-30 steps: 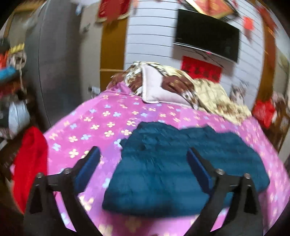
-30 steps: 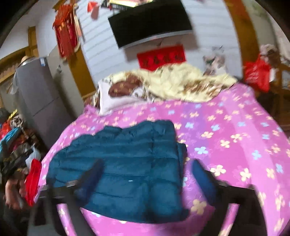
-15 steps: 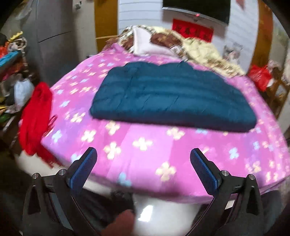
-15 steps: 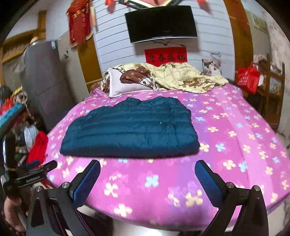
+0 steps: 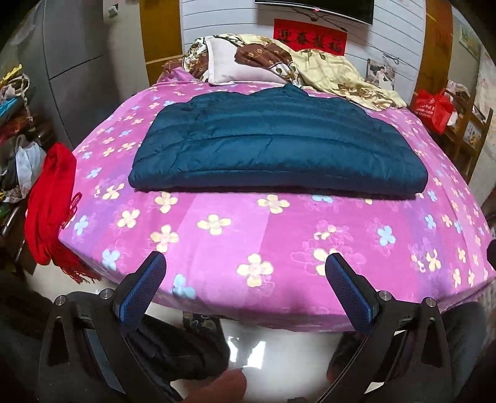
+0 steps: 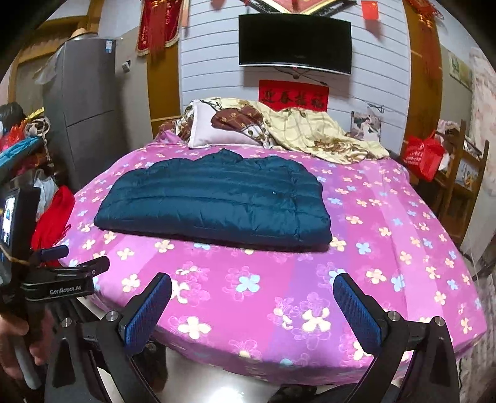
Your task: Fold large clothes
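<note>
Jacket (image 5: 276, 148) lies folded crosswise on the bed (image 5: 248, 235), well ahead of both your grippers, fingers (image 5: 142, 291) spread wide and empty, neither clearly nearer.

teal quilted jacket (image 5: 276, 148), folded flat, on bed

The television (image 5: 313, 7) is cut off by the top edge.

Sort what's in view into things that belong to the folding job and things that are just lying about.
Job: dark teal padded jacket, folded on the pink flowered bedsheet; left gripper and right gripper, both open and empty.

Lying about: red scarf, pillow, crumpled quilt, red bag.
</note>
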`<state>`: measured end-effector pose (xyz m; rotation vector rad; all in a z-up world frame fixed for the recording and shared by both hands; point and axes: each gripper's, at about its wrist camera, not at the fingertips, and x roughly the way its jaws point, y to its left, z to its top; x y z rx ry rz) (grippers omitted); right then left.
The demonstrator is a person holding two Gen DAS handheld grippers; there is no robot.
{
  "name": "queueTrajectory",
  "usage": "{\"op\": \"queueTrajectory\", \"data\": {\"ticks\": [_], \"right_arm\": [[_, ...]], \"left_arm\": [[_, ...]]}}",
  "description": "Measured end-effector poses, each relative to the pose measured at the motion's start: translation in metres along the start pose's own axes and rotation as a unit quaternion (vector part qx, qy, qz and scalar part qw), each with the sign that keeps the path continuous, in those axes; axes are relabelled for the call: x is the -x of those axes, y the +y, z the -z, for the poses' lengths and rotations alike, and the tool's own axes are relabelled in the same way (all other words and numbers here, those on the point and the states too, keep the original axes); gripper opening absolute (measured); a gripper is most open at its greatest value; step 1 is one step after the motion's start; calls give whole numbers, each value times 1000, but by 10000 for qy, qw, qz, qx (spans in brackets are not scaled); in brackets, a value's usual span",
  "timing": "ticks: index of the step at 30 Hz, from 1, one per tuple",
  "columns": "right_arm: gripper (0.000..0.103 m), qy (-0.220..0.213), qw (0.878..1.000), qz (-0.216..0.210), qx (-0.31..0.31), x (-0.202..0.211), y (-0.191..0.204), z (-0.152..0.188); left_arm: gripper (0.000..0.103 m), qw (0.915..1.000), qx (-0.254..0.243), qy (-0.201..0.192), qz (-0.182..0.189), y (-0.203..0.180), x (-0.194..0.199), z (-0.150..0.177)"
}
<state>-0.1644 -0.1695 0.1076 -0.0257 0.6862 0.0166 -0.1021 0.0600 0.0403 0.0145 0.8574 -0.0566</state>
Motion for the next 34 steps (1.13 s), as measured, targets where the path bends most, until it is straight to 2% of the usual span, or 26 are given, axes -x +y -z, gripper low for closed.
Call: {"op": "queueTrajectory", "data": {"ticks": [26,31,34], "right_arm": [[103,35,9998,-165,-87,-5,4,1],[103,46,9998,-186,-104,-5,4,2],[103,41,9998,-186,-101,-6,4,2]], "left_arm": [[103,9999,-72,78,36,-6,-3,3],[103,9997,-69,70,206,-6,-3,4],[103,9998,-107,23,153,-8,-2,6]]}}
